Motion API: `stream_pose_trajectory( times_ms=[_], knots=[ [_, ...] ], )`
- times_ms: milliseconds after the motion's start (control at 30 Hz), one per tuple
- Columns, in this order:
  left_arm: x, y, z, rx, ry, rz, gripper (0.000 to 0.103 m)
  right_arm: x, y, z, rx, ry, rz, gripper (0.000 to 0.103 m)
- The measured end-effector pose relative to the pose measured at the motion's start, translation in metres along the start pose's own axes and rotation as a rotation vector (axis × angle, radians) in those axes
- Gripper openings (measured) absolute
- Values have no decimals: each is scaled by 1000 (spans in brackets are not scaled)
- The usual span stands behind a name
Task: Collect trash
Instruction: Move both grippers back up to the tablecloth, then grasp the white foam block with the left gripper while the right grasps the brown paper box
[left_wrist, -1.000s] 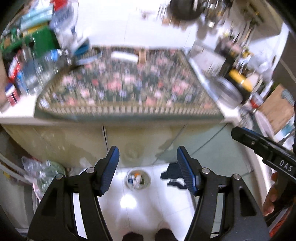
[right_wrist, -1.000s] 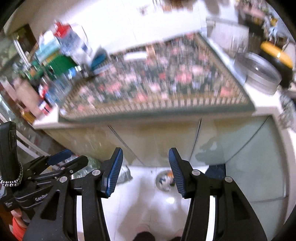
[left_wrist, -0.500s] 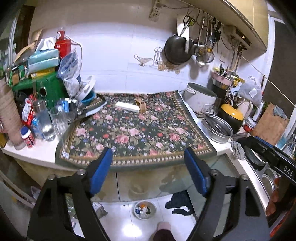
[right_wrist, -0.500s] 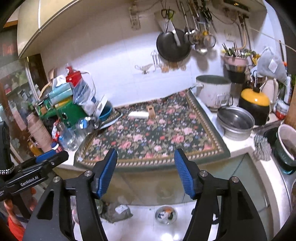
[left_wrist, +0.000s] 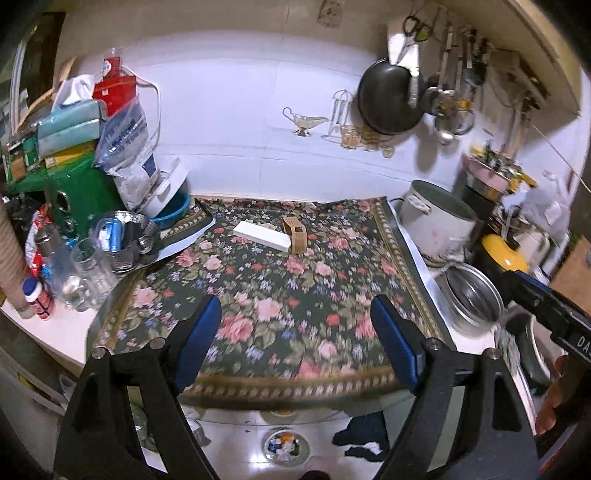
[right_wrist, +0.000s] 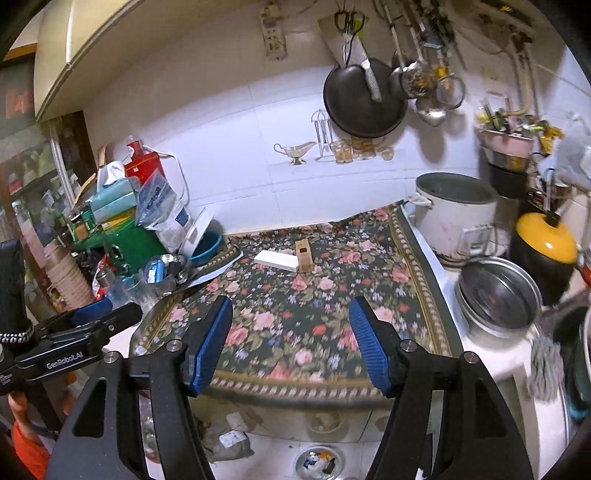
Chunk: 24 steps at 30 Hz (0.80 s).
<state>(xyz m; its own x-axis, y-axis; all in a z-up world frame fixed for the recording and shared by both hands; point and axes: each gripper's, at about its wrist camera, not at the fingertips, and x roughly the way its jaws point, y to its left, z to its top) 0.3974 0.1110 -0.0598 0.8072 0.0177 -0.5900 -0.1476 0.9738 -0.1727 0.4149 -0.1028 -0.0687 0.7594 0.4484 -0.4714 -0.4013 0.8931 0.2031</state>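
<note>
Flat white rectangular box (left_wrist: 261, 235) and upright brown cardboard sleeve (left_wrist: 294, 234) sit touching at the floral cloth's (left_wrist: 280, 295) far end, both the left gripper (left_wrist: 295, 338) and right gripper (right_wrist: 290, 341) spread empty, only the right view showing crumpled wrappers (right_wrist: 229, 441) on the floor.

Both fisheye views bow straight lines and darken to black at the corners. Bright overhead light washes out the white wall tiles (left_wrist: 236, 122); the hanging black pan (right_wrist: 364, 98) casts a soft shadow to its lower right. The near edge of the floral cloth (left_wrist: 291, 295) is motion-blurred, and glare spots the floor tiles (left_wrist: 255, 458).
</note>
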Motion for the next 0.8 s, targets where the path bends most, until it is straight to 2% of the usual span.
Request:
stream_pose_trajectory(
  times_ms=[200, 367, 500, 633, 800],
  knots=[
    [59, -13, 27, -68, 20, 32, 83, 57, -30, 32, -54, 79, 64, 62],
    [106, -4, 41, -79, 69, 62, 83, 101, -43, 46, -83, 120, 75, 62],
    [151, 19, 52, -79, 119, 68, 83, 141, -49, 54, -61, 157, 98, 62],
    [196, 46, 69, -69, 173, 52, 83, 184, -48, 60, -45, 190, 82, 62],
    [259, 89, 90, -40, 235, 42, 83, 256, -39, 67, 1, 248, 49, 62]
  ],
)
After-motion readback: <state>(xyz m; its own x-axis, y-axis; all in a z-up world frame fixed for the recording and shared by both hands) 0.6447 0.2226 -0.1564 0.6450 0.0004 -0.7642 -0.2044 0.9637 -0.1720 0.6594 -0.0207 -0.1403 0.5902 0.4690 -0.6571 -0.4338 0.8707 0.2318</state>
